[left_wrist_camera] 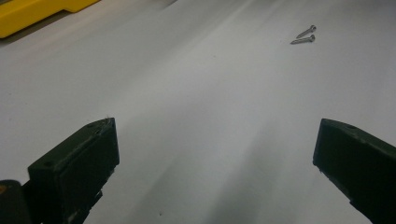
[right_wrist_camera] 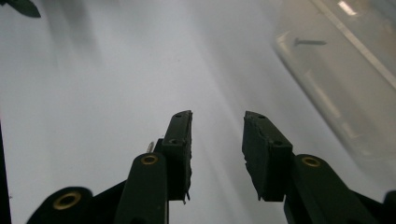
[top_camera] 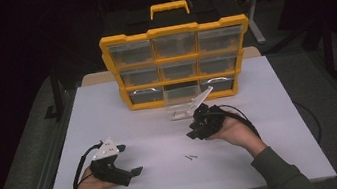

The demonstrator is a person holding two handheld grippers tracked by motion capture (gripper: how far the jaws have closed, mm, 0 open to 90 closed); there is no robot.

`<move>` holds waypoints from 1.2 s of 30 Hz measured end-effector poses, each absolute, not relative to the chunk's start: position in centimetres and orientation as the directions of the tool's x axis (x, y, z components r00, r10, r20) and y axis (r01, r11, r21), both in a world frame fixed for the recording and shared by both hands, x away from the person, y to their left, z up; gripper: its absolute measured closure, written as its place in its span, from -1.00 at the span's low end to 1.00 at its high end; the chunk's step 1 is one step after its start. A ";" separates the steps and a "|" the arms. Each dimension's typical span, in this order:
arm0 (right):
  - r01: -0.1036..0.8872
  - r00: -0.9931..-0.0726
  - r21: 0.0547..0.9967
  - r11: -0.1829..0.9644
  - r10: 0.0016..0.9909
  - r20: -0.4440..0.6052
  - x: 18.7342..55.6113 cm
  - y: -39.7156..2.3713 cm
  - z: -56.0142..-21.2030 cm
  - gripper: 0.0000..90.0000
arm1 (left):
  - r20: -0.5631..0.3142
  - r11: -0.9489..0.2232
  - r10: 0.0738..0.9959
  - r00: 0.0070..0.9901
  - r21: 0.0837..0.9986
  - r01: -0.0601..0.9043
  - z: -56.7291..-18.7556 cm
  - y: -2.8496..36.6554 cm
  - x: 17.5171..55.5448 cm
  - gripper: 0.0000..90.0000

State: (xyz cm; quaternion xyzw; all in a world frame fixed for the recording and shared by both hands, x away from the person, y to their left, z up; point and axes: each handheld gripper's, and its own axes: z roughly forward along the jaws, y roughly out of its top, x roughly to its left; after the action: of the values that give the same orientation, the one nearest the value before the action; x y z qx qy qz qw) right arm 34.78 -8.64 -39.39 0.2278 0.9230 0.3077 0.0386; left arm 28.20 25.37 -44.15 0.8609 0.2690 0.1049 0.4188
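Sorting screws into the clear drawer (top_camera: 181, 108) at my twelve o'clock, my right gripper (top_camera: 197, 129) part-open and empty, I next reach for two screws (top_camera: 191, 157) at six.

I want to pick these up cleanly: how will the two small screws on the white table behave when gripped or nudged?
The screws look thin and rigid, lying flat on the smooth table, so they would probably slide or roll when nudged. Being so low, they may slip from the fingers.

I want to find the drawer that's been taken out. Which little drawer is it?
The clear drawer on the table, before the yellow organizer's bottom-middle slot. The other drawers sit shut inside.
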 end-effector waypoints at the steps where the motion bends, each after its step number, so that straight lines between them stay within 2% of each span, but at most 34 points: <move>1: 0.397 -0.894 0.583 0.708 0.441 0.073 34.6 -8.6 -39.6 0.36 | -0.046 -0.503 0.552 0.833 0.778 0.376 -44.2 25.4 28.2 -1.00; 22: 0.397 -0.908 0.525 0.753 0.405 0.106 32.6 -7.9 -42.8 0.51 | -0.044 -0.507 0.549 0.835 0.776 0.375 -44.2 25.4 28.1 -1.00; 36: 0.386 -0.918 0.498 0.776 0.374 0.130 32.3 -7.5 -43.7 0.77 | -0.042 -0.508 0.549 0.835 0.777 0.373 -44.2 25.3 28.1 -1.00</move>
State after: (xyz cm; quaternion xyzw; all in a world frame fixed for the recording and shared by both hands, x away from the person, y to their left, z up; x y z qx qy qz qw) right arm 32.30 -7.49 -43.69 0.2018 0.9424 0.2666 -0.0116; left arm 28.10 25.35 -44.15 0.8618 0.2675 0.1054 0.4179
